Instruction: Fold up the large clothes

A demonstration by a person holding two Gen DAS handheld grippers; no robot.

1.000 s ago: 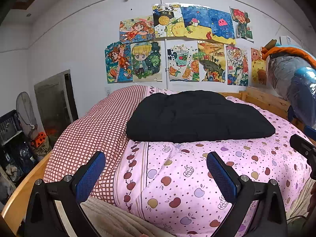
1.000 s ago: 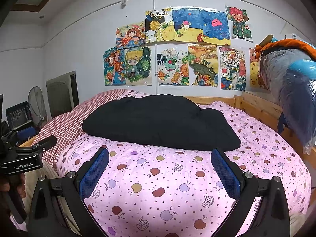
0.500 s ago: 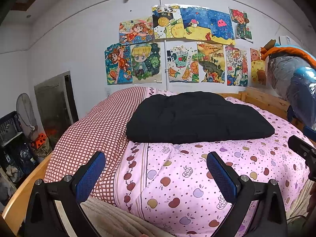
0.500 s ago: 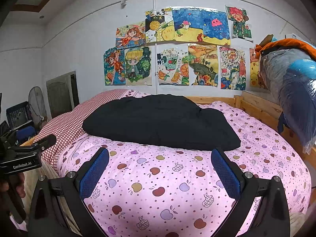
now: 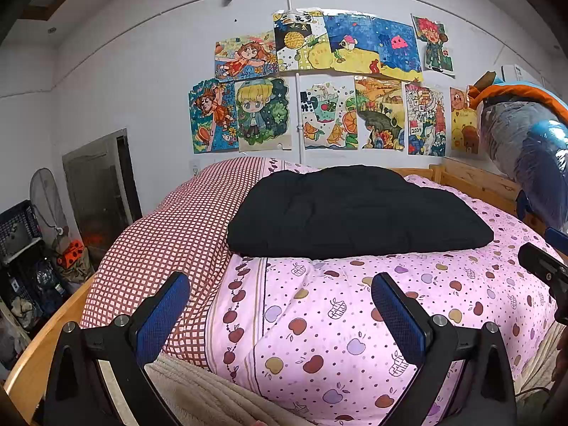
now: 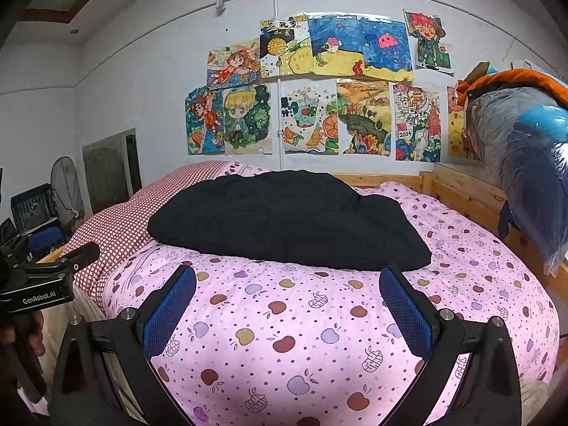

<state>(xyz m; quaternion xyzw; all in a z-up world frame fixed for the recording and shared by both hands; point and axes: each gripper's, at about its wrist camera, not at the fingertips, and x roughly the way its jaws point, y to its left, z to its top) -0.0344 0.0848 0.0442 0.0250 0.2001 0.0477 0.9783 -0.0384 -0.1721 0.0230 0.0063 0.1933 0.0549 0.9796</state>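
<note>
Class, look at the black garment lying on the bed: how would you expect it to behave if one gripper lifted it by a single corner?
The black garment looks soft and creased, so it would probably droop and unfold. Its puffy bulk suggests some weight, likely dragging on the pink quilt. Cloth is unlikely to slip from the pads.

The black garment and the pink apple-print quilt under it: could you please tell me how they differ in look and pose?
The black garment is plain and dark; the pink apple-print quilt is light, dotted with apples. The garment lies as a compact folded bundle; the quilt spreads across most of the bed. The garment rests on top; the quilt bears it. Both are soft fabric, and neither is touched by the left gripper or right gripper, whose jaws stand open.
</note>
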